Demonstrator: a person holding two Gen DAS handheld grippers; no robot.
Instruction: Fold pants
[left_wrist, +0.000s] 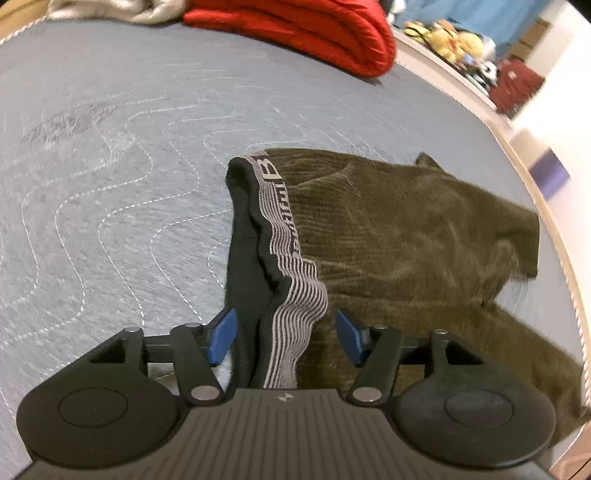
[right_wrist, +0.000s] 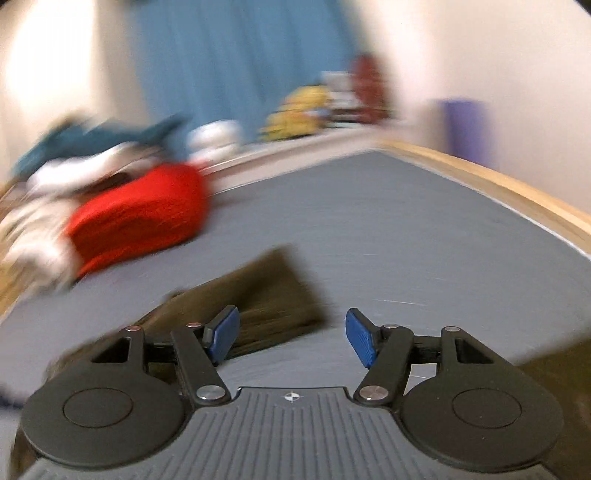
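Olive corduroy pants (left_wrist: 399, 236) lie on the grey quilted surface (left_wrist: 110, 155), with a black and grey striped waistband (left_wrist: 280, 236) along their left edge. My left gripper (left_wrist: 286, 338) is open, its blue pads either side of the waistband's near end, not clamping it. In the blurred right wrist view, my right gripper (right_wrist: 291, 338) is open and empty above the surface, with a pant-leg end (right_wrist: 266, 299) just ahead and to its left. Another olive patch (right_wrist: 554, 373) shows at the lower right.
A folded red garment (left_wrist: 314, 29) lies at the far side; it also shows in the right wrist view (right_wrist: 140, 214). A pile of light and teal clothes (right_wrist: 74, 155) sits beyond it. The surface's wooden edge (right_wrist: 498, 188) runs along the right. Plush toys (left_wrist: 450, 37) lie on the floor.
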